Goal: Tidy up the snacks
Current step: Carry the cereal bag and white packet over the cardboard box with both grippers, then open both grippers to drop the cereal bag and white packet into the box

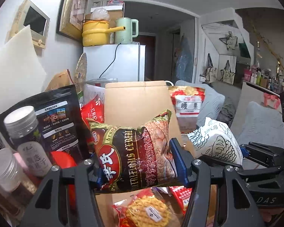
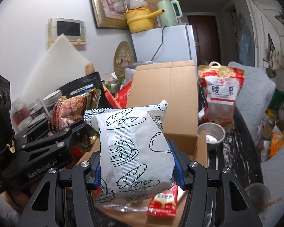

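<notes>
Left wrist view: left gripper (image 1: 140, 162) jaws pinching cereal bag (image 1: 130, 151) over open cardboard box (image 1: 138, 102); noodle packet (image 1: 147, 210) inside at 6 o'clock, jars (image 1: 26, 132) at 9.

Right wrist view: right gripper (image 2: 137, 163) jaws pinching white bread bag (image 2: 134, 151) above box; cashew bag (image 2: 220, 94) at 2 o'clock, metal cup (image 2: 211, 135) beside it on counter (image 2: 234, 151).

Dark red-and-gold cereal bag (image 1: 134, 151); white bread bag (image 2: 136, 151) with black line drawings; brown cardboard box (image 2: 166, 94).
</notes>
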### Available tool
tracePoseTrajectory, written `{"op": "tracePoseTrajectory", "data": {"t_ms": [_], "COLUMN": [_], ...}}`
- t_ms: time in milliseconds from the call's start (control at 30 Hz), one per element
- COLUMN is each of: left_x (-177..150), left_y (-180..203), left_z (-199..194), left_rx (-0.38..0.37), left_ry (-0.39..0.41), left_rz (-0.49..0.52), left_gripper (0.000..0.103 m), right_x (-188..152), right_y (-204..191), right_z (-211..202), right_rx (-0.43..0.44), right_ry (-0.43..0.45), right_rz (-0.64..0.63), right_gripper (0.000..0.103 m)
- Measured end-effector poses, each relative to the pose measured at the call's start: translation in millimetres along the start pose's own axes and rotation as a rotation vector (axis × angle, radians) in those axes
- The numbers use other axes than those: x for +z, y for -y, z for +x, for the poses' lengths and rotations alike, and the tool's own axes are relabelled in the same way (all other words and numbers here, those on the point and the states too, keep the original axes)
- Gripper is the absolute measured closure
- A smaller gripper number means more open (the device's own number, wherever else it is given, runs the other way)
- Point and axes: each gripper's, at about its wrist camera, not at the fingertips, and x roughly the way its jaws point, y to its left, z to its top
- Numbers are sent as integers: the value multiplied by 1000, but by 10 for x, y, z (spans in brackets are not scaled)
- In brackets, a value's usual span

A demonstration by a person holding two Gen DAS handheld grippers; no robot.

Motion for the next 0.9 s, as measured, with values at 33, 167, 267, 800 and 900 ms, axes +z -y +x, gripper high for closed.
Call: {"op": "tracePoseTrajectory", "data": {"t_ms": [33,167,267,800,900], "left_x": [2,-31,-74,-340,-384], "left_y": [-16,-73,-131,-213,-212], "left_z": [51,260,430,1021,1080], "left_rx": [5,33,35,60,83], "left_ry": [-4,-35,-78,-272,-296], "left_rz": [2,-2,-15,-43,-35], "left_gripper": [46,46,46,46,46], "right_x": [12,59,63,-135,-166], "right_y": [9,23,51,366,371], "right_z": [40,248,378,1032,1104], "right_rx": [3,3,4,-30,-44], "right_ry": [-4,-31,-50,-257,-290], "right_rz": [3,-6,1,100,109], "right_gripper": [46,46,46,44,44]}}
